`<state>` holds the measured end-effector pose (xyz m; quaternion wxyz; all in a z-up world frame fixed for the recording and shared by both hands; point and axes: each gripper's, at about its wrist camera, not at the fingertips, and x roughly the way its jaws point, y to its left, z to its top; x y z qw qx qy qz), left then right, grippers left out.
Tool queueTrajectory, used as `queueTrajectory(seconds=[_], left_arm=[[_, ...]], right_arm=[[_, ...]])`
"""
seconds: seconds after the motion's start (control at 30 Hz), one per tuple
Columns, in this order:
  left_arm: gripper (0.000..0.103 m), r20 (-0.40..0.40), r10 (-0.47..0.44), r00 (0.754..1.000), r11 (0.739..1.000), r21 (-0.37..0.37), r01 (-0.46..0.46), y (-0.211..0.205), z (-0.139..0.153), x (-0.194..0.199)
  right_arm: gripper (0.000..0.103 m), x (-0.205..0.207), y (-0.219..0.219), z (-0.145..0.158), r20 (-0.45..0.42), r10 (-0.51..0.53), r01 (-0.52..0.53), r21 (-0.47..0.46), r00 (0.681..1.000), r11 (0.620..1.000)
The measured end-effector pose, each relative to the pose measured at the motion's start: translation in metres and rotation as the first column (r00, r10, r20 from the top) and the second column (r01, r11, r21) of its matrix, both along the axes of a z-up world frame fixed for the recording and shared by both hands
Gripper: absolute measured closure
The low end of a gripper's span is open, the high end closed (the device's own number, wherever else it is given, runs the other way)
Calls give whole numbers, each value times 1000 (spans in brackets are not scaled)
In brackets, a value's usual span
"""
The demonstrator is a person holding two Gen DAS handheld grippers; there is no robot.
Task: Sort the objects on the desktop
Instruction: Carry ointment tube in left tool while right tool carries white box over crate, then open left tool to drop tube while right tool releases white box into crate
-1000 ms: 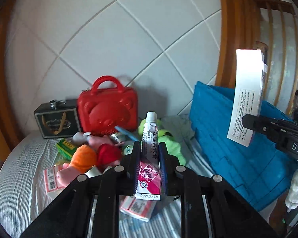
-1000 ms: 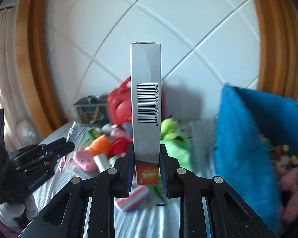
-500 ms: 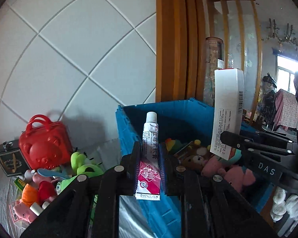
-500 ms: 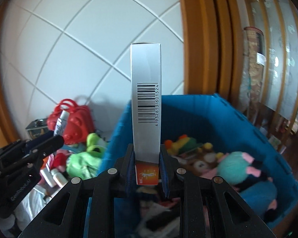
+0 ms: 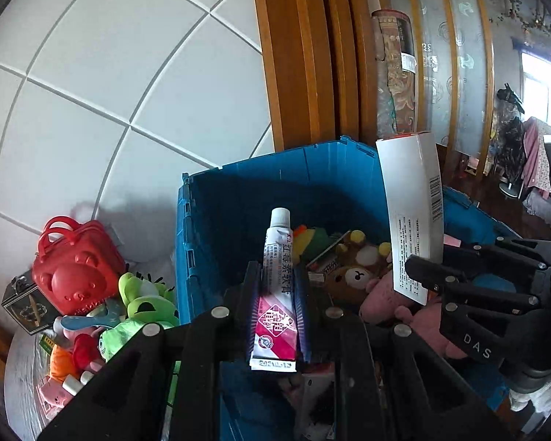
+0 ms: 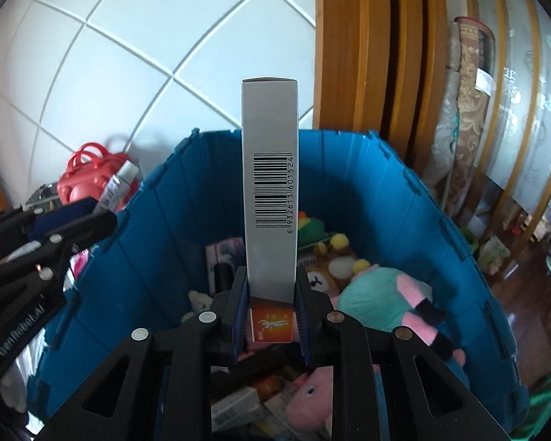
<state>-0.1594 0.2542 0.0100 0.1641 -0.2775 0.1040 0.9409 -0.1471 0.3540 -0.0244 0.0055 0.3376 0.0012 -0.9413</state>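
My left gripper (image 5: pixel 277 279) is shut on a white and pink ointment tube (image 5: pixel 278 272), held upright over the near left edge of the blue bin (image 5: pixel 216 220). My right gripper (image 6: pixel 270 286) is shut on a tall white box with a barcode (image 6: pixel 270 183), held upright above the inside of the blue bin (image 6: pixel 158 257). The white box (image 5: pixel 411 217) and right gripper (image 5: pixel 415 268) also show at the right of the left wrist view. The left gripper with its tube (image 6: pixel 117 187) shows at the left of the right wrist view.
The bin holds plush toys, among them a teal and pink one (image 6: pixel 382 297), a brown bear (image 5: pixel 352 279) and small boxes. On the table left of the bin lie a red bear case (image 5: pixel 75 268), green frog toys (image 5: pixel 143 301), a dark box (image 5: pixel 25 305) and small items.
Both grippers have swung from over the table's pile of items to the right, over the blue bin, and moved closer to it. Each keeps its hold on its item.
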Motion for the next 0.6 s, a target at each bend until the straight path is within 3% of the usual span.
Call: queueTrajectory(seconds=[0.37, 0.43, 0.5, 0.53, 0.57, 0.6], left_arm=[[85, 41, 32, 999, 999, -39, -30, 14, -10, 0], [78, 49, 39, 998, 999, -40, -37, 13, -12, 0], [52, 50, 48, 998, 998, -32, -46, 11, -14, 1], [44, 45, 53, 998, 998, -30, -51, 10, -13, 1], [35, 37, 56, 998, 998, -28, -55, 9, -13, 3], [33, 29, 57, 998, 998, -26, -56, 7, -13, 4]], right_arm=[[80, -3, 9, -11, 32, 45, -45, -12, 998, 999], [80, -4, 10, -10, 27, 40, -40, -6, 999, 999], [79, -4, 9, -10, 26, 33, -33, -3, 999, 999], [74, -5, 9, -10, 28, 28, -28, -1, 999, 1000], [61, -5, 10, -10, 29, 24, -24, -1, 999, 1000], [53, -5, 10, -9, 26, 20, -20, -3, 999, 1000]])
